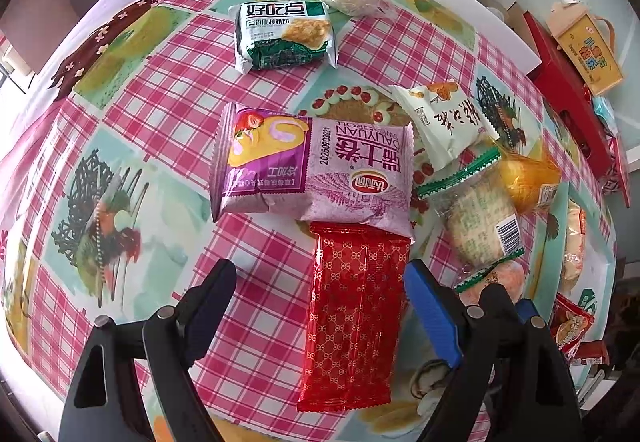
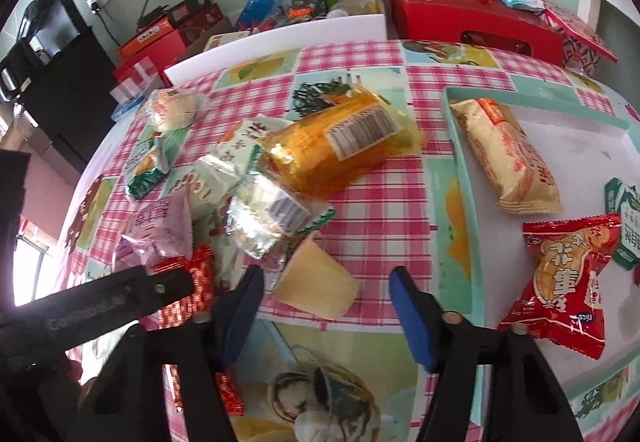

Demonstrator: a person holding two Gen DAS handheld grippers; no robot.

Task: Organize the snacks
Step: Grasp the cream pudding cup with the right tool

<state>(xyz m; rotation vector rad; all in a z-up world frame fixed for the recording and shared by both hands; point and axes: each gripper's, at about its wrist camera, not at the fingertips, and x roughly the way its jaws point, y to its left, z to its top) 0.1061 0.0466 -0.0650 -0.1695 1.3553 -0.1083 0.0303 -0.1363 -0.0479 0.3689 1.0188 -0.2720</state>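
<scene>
To lift the flat red foil packet with a gold lattice print cleanly, the left gripper, its jaws standing apart with the packet between them and no pad pressing on it, needed to close across the packet's narrow width below the glossy lilac Swiss-roll wrapper overlapping its top end at frame centre. The right gripper likewise stood open and unclamped. The pale yellow sealed jelly cup lay tipped just beyond and between its fingertips at lower centre, apparently untouched. The shallow teal-rimmed white tray occupied the right of the frame.
</scene>
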